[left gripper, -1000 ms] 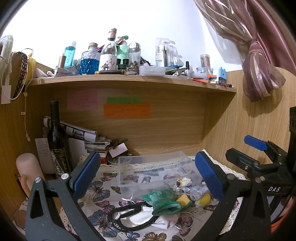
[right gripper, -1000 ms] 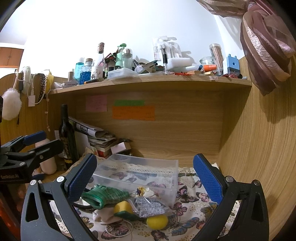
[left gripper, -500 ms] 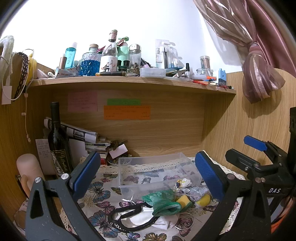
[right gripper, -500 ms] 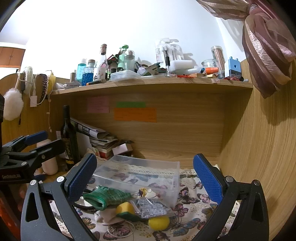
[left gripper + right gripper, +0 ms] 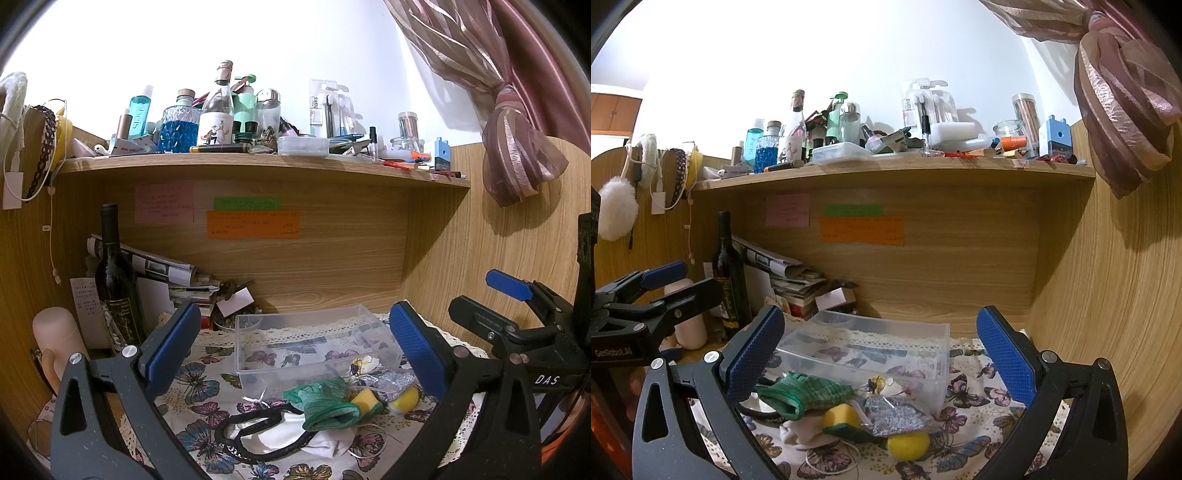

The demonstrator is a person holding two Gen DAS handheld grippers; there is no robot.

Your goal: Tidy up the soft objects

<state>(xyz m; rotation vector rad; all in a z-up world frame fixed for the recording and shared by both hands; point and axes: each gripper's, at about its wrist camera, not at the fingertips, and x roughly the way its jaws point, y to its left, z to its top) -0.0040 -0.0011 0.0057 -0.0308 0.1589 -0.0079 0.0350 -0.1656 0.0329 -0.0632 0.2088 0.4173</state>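
Note:
A clear plastic box [image 5: 317, 345] [image 5: 871, 347] stands empty on the butterfly cloth. In front of it lies a pile of soft things: a green knitted cloth [image 5: 325, 404] [image 5: 801, 393], a yellow-green sponge [image 5: 365, 400] [image 5: 842, 419], a yellow ball [image 5: 404, 398] [image 5: 908, 445], a silver glitter bag [image 5: 894, 413], white fabric [image 5: 325, 439] and a black band [image 5: 251, 432]. My left gripper [image 5: 295, 350] is open above the pile. My right gripper [image 5: 879, 354] is open above it too. Both hold nothing.
A dark wine bottle [image 5: 114, 280] and stacked papers [image 5: 184, 280] stand at the back left. A pink cylinder [image 5: 55, 336] is at far left. The shelf [image 5: 258, 162] above carries many bottles. Wooden walls close in the back and right [image 5: 1108, 295].
Both views shift only slightly; the right gripper has eased a little back and up. Nothing was grasped or moved.

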